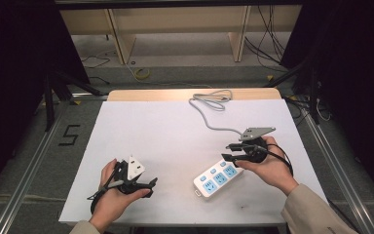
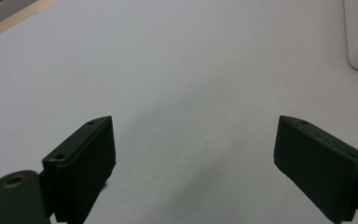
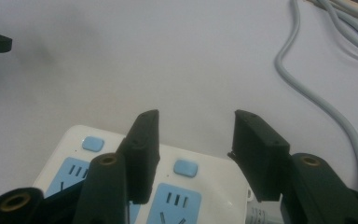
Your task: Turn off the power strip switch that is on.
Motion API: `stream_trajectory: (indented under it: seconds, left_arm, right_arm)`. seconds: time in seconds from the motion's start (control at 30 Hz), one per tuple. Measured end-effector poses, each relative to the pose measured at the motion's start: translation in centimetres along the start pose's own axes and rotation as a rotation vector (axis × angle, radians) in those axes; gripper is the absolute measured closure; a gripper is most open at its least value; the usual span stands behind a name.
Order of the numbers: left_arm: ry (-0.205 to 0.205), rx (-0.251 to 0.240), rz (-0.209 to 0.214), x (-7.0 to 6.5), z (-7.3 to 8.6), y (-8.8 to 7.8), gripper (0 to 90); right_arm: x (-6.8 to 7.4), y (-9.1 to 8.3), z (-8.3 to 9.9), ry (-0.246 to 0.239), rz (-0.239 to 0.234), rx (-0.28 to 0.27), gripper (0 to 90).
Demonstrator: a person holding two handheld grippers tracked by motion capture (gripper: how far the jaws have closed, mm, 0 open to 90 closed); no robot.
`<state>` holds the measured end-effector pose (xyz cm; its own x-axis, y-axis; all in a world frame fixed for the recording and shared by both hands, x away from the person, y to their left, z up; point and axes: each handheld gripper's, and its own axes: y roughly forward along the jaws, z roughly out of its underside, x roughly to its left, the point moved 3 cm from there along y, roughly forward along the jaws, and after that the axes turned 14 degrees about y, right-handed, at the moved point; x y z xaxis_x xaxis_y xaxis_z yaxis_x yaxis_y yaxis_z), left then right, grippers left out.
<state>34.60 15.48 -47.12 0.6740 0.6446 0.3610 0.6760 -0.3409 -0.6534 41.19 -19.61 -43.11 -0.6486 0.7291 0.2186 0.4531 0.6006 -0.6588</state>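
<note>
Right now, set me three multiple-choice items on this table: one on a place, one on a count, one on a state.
1. Where does the power strip lie on the table?
A. near the right gripper
B. beside the left gripper
C. at the far left corner

2. How many blue sockets show on the power strip in the high view?
A. one
B. three
C. five

3. How do the left gripper's jaws stand?
A. shut on the cable
B. shut on nothing
C. open, with nothing between them

Answers:
1. A, the strip lies just under the right gripper's tips.
2. B, three blue faces sit in a row on its white top.
3. C, the left gripper view shows the two jaws wide apart over bare table.
</note>
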Motion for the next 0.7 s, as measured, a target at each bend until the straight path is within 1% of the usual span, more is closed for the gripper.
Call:
stream_trajectory:
  seconds: [0.33, 0.6, 0.7]
  left_arm:
    - [-0.003, 0.002, 0.002, 0.0, 0.0, 0.1, 12.4]
    - [-0.003, 0.002, 0.002, 0.0, 0.1, 0.0, 12.4]
    - [-0.005, 0.0, 0.001, 0.0, 0.1, 0.0, 12.4]
  right_arm:
    - [-0.6, -0.5, 0.4, 0.028, 0.0, -0.025, 41.5]
    - [-0.8, -1.1, 0.7, 0.035, -0.002, -0.054, 36.4]
    - [-0.8, -1.4, 0.8, 0.029, -0.008, -0.06, 34.7]
